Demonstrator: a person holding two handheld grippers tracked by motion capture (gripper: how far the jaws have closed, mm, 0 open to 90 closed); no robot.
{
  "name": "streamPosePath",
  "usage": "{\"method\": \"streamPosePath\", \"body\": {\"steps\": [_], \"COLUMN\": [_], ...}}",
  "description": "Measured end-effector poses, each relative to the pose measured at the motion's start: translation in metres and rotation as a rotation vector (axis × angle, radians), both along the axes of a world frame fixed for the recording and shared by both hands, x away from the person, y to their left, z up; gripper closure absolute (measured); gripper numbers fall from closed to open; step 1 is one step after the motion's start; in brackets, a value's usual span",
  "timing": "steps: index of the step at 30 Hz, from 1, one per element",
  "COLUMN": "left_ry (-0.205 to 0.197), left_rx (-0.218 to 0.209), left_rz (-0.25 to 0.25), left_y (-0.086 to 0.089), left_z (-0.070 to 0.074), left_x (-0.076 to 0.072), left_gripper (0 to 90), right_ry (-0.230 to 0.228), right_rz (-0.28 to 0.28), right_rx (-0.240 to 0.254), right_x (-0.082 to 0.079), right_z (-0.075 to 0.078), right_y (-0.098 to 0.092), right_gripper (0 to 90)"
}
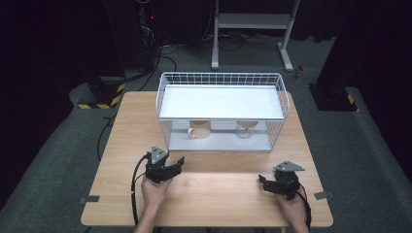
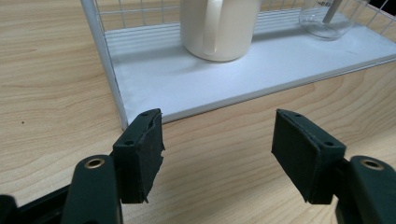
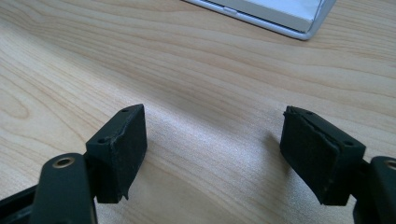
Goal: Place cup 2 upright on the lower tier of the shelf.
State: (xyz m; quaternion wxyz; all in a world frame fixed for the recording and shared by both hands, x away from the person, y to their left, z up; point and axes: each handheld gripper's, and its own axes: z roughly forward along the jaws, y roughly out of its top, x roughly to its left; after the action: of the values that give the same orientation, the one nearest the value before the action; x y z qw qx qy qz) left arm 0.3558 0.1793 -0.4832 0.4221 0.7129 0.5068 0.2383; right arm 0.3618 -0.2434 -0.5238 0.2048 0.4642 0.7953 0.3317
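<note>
Left gripper (image 2: 218, 140) seen with jaws parted, nothing held, aimed at cream mug (image 2: 219, 28) on lower shelf of white wire rack (image 1: 221, 80). Front shelf edge (image 2: 261, 93) lies just beyond the pads; rack corner post sits close by left pad. Glass (image 1: 245, 130) stands beside mug. Right gripper (image 3: 215, 154) held apart over bare table (image 1: 218, 194), jaws parted, nothing gripped.

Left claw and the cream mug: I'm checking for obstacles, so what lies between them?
Left claw, cream mug: bare wooden table, then the white shelf's front edge, in the left gripper view.
</note>
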Motion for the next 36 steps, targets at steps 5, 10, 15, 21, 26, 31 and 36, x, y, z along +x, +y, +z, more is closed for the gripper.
{"method": "streamPosePath", "body": {"steps": [5,10,15,21,26,31,36], "left_ry": [0.012,0.016,0.017,0.023,0.027,0.037,0.045], "left_rx": [-0.026,-0.029,-0.028,-0.024,-0.018,-0.014,-0.002], "left_rz": [-0.006,-0.008,-0.009,-0.006,-0.009,-0.032,-0.039], "left_y": [0.002,0.003,0.003,0.004,0.005,0.003,0.001], "left_z": [-0.003,-0.005,-0.006,-0.010,-0.012,-0.015,-0.018], "left_x": [-0.003,-0.008,-0.011,-0.017,-0.020,-0.022,-0.025], "left_gripper": [33.2,32.7,32.6,32.6,32.6,33.4,33.4], "right_ry": [0.000,-0.001,-0.001,-0.003,-0.001,-0.001,-0.002], "right_rz": [0.000,0.000,0.000,0.003,0.000,0.000,0.002], "right_rx": [0.000,0.000,-0.001,-0.002,-0.001,-0.001,-0.002], "right_x": [0.000,0.000,0.000,0.000,0.000,0.000,0.000], "right_z": [0.000,0.000,0.000,0.000,0.000,0.000,0.000], "right_y": [0.000,0.000,0.000,0.000,0.000,0.000,0.000], "right_gripper": [23.0,22.9,22.9,23.0,23.0,23.0,22.9]}}
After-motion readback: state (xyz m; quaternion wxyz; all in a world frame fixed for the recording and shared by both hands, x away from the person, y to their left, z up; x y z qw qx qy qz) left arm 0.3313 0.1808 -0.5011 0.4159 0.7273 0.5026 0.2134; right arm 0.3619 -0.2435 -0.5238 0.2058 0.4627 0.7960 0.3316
